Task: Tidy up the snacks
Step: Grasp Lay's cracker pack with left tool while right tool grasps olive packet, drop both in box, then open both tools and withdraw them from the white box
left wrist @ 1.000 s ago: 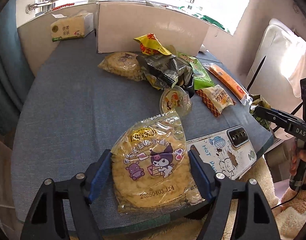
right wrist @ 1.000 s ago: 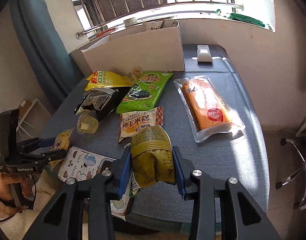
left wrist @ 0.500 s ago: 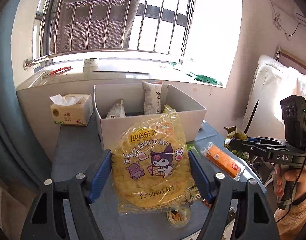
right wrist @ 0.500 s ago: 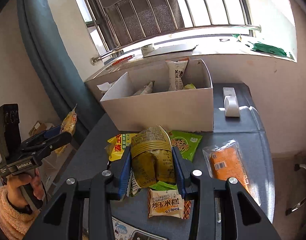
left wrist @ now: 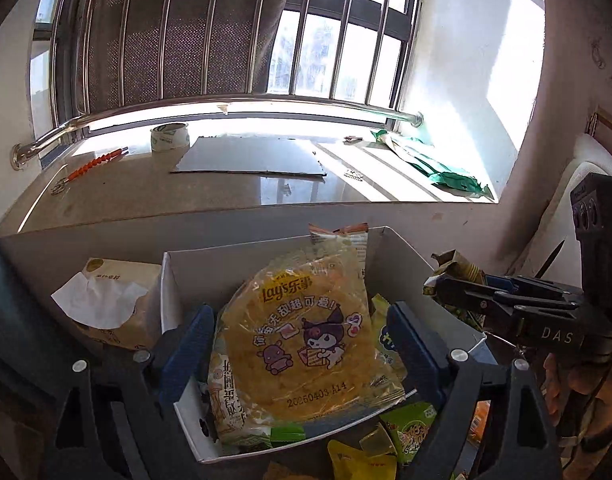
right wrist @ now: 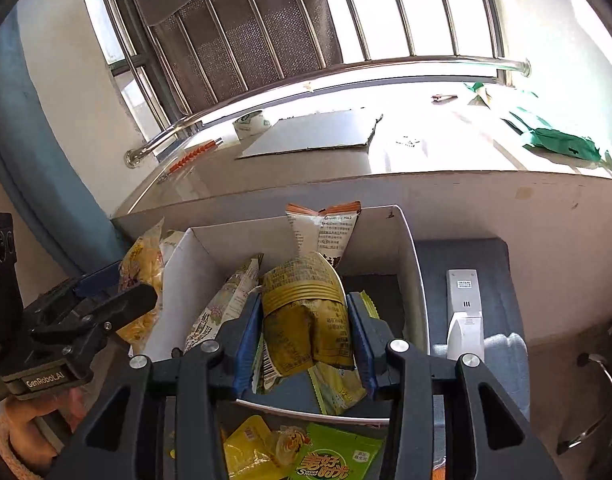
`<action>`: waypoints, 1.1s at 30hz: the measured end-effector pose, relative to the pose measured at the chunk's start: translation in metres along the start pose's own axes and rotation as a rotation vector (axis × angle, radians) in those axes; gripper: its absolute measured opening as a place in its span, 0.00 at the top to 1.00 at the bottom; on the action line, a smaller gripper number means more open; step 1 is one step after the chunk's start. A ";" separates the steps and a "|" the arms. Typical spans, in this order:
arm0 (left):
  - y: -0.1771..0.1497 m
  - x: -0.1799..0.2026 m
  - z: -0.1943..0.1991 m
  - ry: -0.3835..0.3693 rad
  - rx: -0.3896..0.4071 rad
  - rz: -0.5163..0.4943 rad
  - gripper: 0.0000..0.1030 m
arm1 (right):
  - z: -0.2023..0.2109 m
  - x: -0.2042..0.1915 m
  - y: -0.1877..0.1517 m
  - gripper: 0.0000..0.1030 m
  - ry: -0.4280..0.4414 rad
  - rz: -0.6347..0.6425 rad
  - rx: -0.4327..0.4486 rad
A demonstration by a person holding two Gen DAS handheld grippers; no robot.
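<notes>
My left gripper point(left wrist: 302, 340) is shut on a clear Lay's bag of yellow chips with cartoon print point(left wrist: 302, 336) and holds it over the open white cardboard box point(left wrist: 266, 252). My right gripper point(right wrist: 306, 328) is shut on an olive-gold snack packet point(right wrist: 306, 312) and holds it over the same box point(right wrist: 414, 264). The box holds several packets, among them an upright white-and-orange one point(right wrist: 326, 228). The right gripper shows in the left wrist view point(left wrist: 506, 300); the left gripper shows in the right wrist view point(right wrist: 86, 312).
A tissue box point(left wrist: 114, 300) stands left of the cardboard box. Green and yellow snack bags point(right wrist: 326, 456) lie on the blue-grey table in front of it. A white remote point(right wrist: 464, 312) lies to its right. A windowsill point(left wrist: 226, 184) runs behind.
Both grippers have risen and moved forward with their snacks, from near the table's front to over the open box.
</notes>
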State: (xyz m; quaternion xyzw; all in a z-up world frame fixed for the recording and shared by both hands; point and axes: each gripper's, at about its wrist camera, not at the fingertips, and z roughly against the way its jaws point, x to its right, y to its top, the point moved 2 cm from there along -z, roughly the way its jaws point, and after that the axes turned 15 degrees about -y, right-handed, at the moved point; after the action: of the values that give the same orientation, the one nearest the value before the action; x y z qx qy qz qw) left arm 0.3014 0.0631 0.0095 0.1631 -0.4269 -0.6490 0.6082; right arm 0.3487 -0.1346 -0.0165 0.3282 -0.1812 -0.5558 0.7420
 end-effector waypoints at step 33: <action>-0.241 0.091 0.139 -0.140 0.079 0.026 0.00 | 0.134 0.045 -0.270 0.00 -0.019 0.031 0.041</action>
State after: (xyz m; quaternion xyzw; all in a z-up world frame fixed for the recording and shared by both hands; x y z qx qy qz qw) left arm 0.0247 0.0030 -0.0630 0.1358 -0.4957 -0.6335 0.5784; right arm 0.0875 -0.2601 -0.1108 0.3355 -0.2046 -0.5435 0.7417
